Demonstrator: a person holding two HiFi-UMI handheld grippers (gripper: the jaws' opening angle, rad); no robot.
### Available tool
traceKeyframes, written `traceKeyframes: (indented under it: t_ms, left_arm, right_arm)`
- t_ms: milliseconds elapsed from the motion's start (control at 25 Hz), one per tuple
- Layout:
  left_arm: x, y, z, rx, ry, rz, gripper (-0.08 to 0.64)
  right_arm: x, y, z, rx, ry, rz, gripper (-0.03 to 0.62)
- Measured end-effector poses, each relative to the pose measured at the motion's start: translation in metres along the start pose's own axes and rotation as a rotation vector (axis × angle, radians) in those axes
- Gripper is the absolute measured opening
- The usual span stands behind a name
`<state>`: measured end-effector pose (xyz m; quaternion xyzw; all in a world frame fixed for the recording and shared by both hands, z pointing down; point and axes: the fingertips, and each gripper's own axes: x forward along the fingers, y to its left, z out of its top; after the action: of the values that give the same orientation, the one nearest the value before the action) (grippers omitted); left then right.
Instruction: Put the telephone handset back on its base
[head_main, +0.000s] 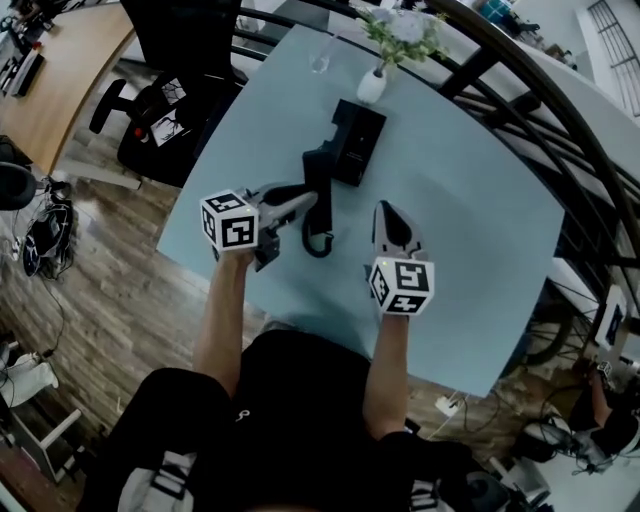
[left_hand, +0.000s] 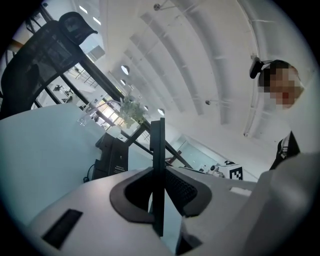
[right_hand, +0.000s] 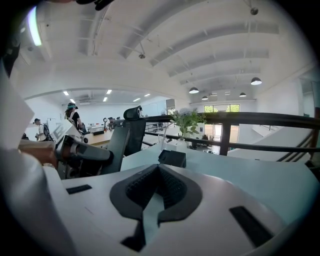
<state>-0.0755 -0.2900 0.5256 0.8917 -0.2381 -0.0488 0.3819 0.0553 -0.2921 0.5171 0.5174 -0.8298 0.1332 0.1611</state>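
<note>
Stage: we judge the task about midway. The handset (head_main: 318, 215) is gripped but is not yet on the base (head_main: 357, 140).
Left gripper (head_main: 303, 204): clamped on the handset, which stands edge-on between the ribbed pads as a thin dark slab.
Right gripper (head_main: 388, 212): closed and empty, its jaws meeting at the tips, held over the worktop (head_main: 470, 230) to the right of the handset.
Handset position: just in front of the base, with its upper end near the base's near-left corner. We cannot tell whether it clears the worktop.
Remaining: we expect the handset must be carried over the base, aligned and seated.
Materials: the handset and base are matt black, hard plastic by our reading, and the base is a boxy oblong. The worktop is smooth pale blue. The gripper shells are pale grey with dark textured pads.
Background: a white vase (head_main: 372, 86) of flowers stands beyond the base.
</note>
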Motion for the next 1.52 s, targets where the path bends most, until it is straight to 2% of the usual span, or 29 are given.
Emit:
traceKeyframes:
  t_ms: [400,720,920,1240,1520]
  left_arm:
    - [0.037,0.057,0.008,0.035,0.162,-0.062,0.066]
    - [0.066,0.083,0.014,0.043,0.243,-0.135,0.066]
    - [0.079,0.107,0.020,0.029,0.279,-0.149,0.066]
    - [0.103,0.142,0.043,0.010,0.319,-0.165,0.066]
    - [0.118,0.146,0.033,-0.021,0.391,-0.250,0.066]
  right_arm:
    - [0.005,-0.026,-0.019,0.000,0.053,-0.016,-0.014]
    - [0.012,-0.041,-0.025,0.009,0.069,-0.029,-0.014]
    - [0.022,-0.042,-0.024,0.008,0.058,-0.031,-0.014]
    - [0.032,-0.048,-0.041,0.033,0.099,-0.044,-0.014]
    - [0.038,-0.057,-0.050,0.051,0.119,-0.060,-0.014]
